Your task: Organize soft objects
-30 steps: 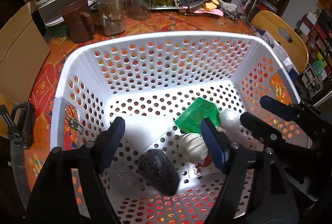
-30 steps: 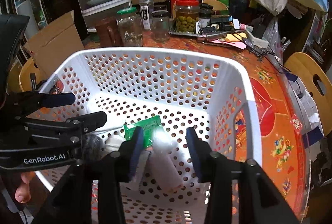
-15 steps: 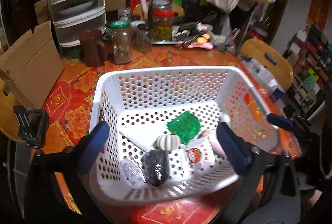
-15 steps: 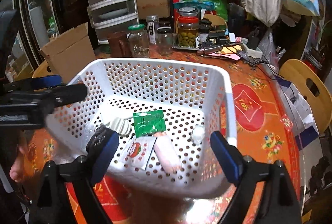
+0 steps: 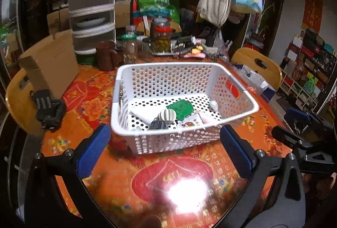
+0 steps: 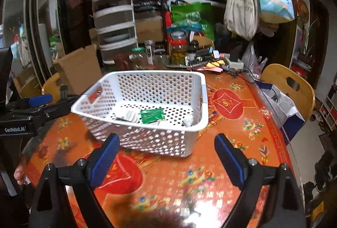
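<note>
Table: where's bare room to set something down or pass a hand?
Bare cloth on the table on the near side of the white basket, under both open tools, and on its right toward the wooden chair. Crowded: the far edge, packed with jars and clutter; the cardboard box hems the left.

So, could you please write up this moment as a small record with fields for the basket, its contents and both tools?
Surface: round table with orange-red floral cloth
Container: white perforated basket, upright on the table
Contents: green packet, white ribbed ball, dark soft item, white sachet with red print
Left tool: open, empty, clear of the basket, jaws just opened
Right tool: open, empty, clear of the basket, jaws just opened
Behind basket: glass jars, cardboard box
</note>
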